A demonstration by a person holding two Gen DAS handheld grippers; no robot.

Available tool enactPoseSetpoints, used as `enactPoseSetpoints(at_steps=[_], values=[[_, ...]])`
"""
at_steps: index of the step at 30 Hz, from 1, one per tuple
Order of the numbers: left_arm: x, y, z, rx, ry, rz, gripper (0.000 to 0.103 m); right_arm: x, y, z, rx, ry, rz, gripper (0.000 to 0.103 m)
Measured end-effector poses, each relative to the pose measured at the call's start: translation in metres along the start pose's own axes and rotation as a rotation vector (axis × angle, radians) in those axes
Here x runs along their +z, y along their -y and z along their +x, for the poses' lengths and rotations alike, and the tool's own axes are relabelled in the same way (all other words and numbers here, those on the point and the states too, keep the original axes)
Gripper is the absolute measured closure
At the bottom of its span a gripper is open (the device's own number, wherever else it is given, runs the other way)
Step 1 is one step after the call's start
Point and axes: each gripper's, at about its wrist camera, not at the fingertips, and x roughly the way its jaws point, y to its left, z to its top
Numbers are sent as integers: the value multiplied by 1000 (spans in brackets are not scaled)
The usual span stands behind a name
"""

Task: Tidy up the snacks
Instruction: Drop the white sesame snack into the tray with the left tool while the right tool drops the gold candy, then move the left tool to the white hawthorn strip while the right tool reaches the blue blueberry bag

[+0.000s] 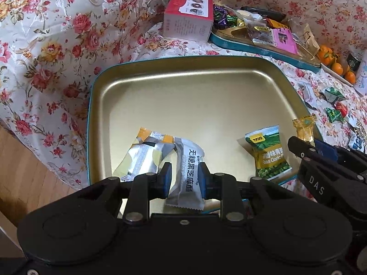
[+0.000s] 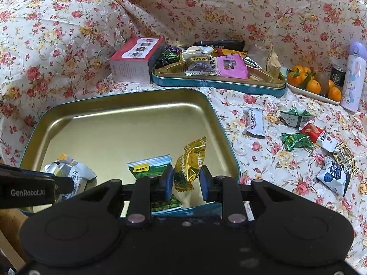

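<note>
Floral cloth [image 2: 263, 105] covers the whole surface and drapes up behind; wood floor [image 1: 27, 171] shows at the left edge. My left gripper [image 1: 184, 176] is clamped on a silver sesame-crisp packet [image 1: 187, 174], blue pads pressing its sides, held over the near edge of the gold tray [image 1: 183, 84]. Just left of it a silver-yellow packet [image 1: 142, 158] lies in the tray's near-left corner. My right gripper [image 2: 185, 180] has a gold candy [image 2: 190, 165] between its pads, the left pad against the wrapper; the right pad I can't tell if it touches. It hangs over the tray's near-right corner, above a green garlic-pea packet [image 2: 149, 165] lying on the tray floor. Rest of the tray floor is bare.

Beyond the far edge of the tray: a red-white box [image 2: 135, 59] at the left, and next to it a teal-rimmed divided tin [image 2: 220, 84] stacked with mixed snacks. Farther right, a plate of oranges [image 2: 314, 84], a dark can [image 2: 337, 75], a white bottle [image 2: 353, 78]. On the cloth right of the tray, loose snacks: hawthorn packet [image 2: 254, 121], green candy [image 2: 296, 139], red-white packet [image 2: 321, 135], blue-white packet [image 2: 335, 176].
</note>
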Motion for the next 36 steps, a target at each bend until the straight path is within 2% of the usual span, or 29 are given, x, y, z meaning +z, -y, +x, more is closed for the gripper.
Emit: enactPoseSetpoints(at_steps=[10, 18, 27, 36], values=[[0, -1, 0, -1, -5, -3, 69, -1, 0, -2, 6, 7, 2, 75], [-1, 2, -7, 8, 33, 1, 69, -1, 3, -13, 10, 29, 17, 75], [-6, 18, -24, 8, 149, 60, 69, -5, 16, -34, 3, 62, 42, 74], [-20, 43, -43, -46, 297, 159, 68, -24, 72, -55, -59, 79, 142, 72]])
